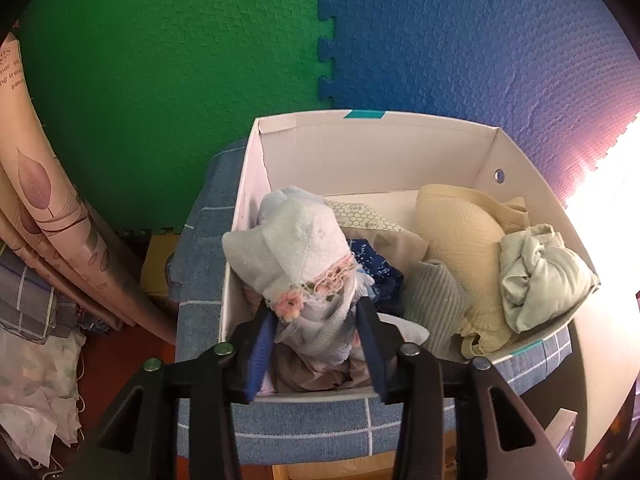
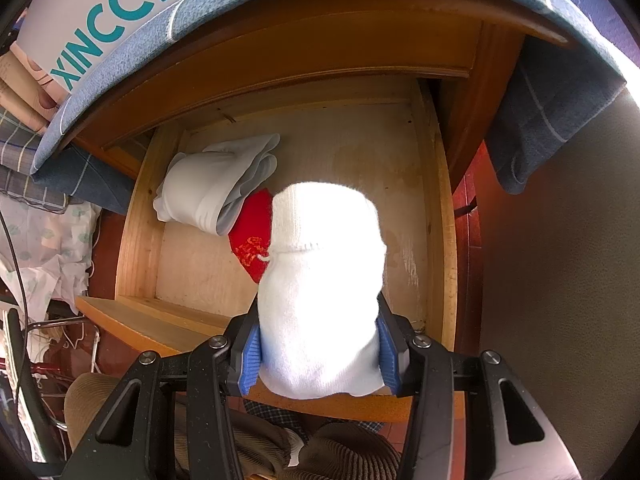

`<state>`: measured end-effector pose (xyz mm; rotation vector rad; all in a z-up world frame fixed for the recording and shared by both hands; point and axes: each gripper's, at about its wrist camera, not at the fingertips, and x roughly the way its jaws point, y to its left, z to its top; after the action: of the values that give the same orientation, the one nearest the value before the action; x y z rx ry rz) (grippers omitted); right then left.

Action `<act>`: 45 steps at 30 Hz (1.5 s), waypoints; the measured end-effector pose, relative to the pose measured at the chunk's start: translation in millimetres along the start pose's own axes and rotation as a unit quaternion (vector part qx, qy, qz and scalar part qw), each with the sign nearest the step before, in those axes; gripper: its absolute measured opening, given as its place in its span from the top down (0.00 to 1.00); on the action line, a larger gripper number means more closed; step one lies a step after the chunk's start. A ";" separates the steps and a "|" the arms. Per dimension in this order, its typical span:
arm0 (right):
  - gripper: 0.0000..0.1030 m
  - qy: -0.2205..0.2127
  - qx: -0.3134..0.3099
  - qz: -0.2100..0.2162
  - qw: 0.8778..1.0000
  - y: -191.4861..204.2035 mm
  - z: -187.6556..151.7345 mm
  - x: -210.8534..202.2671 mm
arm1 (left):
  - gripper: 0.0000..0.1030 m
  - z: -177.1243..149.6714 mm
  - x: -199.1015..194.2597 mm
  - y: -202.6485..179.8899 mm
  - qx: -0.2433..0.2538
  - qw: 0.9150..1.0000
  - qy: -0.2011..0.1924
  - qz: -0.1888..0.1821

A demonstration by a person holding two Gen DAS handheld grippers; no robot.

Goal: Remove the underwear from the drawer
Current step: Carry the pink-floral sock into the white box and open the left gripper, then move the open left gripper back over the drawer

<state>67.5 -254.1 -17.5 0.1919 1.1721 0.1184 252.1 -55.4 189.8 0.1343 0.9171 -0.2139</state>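
Underwear is gripped on both sides as I read my feeds. My right gripper (image 2: 320, 344) is clenched on a white knit garment (image 2: 324, 280), its blue pads (image 2: 251, 364) pressed into both flanks of the bundle, which is held above the open wooden drawer (image 2: 432, 216). On the drawer floor, toward the far left, lies a folded white and grey garment (image 2: 212, 184), and just beside it, touching its near edge, a red piece with gold print (image 2: 252, 240), partly hidden behind the bundle I hold. Above the drawer I see the edge of a white shoe box (image 2: 112, 4) with teal lettering, sitting on a blue checked cloth (image 2: 556, 112) that hangs down on the right.

My left gripper (image 1: 316, 320) is closed on a pale blue floral garment (image 1: 296, 256), held over the near left corner of the white box (image 1: 372, 148). Inside the box, to the right, sit a cream ribbed garment (image 1: 460, 232), a pale green crumpled one (image 1: 536, 272) against the right wall, a grey ribbed piece (image 1: 432, 296) and a dark blue speckled piece (image 1: 376, 268) in the middle. Green (image 1: 160, 80) and blue foam mats (image 1: 460, 40) lie beyond.
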 end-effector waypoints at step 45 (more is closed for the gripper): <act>0.57 -0.045 -0.022 -0.046 0.998 7.6 -0.5 -18.9 | 0.50 -246.9 -4.8 -8.6 -0.046 0.995 -0.043 0.082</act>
<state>59.8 -250.2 0.9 0.1023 1.0850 0.0538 56.8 -12.3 44.8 0.1140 0.8234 -0.0240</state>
